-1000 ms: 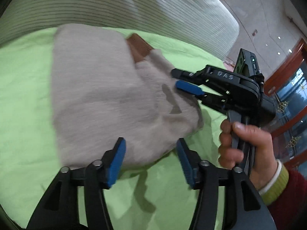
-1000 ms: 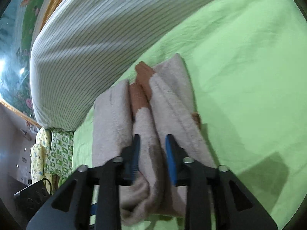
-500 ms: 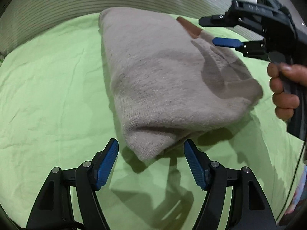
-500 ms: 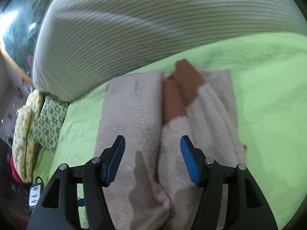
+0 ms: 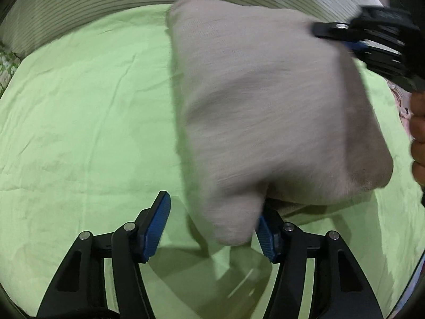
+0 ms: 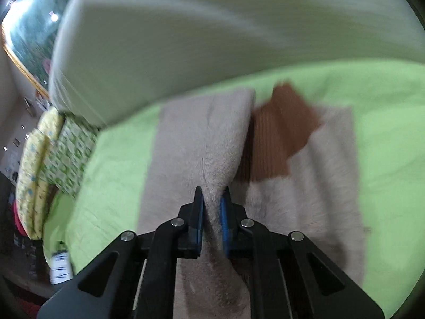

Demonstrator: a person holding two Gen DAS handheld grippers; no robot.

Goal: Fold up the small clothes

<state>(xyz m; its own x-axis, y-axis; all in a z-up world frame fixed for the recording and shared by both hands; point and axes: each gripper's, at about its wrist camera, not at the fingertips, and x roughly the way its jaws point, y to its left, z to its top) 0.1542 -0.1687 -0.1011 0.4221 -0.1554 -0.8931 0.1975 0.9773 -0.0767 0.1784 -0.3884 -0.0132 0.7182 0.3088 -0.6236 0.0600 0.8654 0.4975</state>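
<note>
A folded beige knit garment (image 5: 265, 101) lies on the green bedsheet (image 5: 79, 106). Its near corner hangs between the jaws of my left gripper (image 5: 212, 228), which are closing. The right pad (image 5: 265, 236) is against the cloth and the left pad (image 5: 159, 220) stands apart from it. My right gripper (image 6: 212, 212) is closing, and its pads pinch a raised fold of the beige garment (image 6: 202, 146). A brown ribbed part (image 6: 281, 127) of the garment shows beside that fold. From the left wrist camera, the right gripper (image 5: 372, 37) appears blurred at the garment's far right edge.
A large striped white pillow or duvet (image 6: 212, 40) rises along the far side of the sheet. A green patterned cushion (image 6: 61, 154) sits at the left edge. A person's hand (image 5: 418, 133) holds the right gripper at the right border.
The right jaws, wide apart half a second ago, have closed on a fold of the garment. The left gripper has come down closer, and the garment's near corner now sits between its jaws.
</note>
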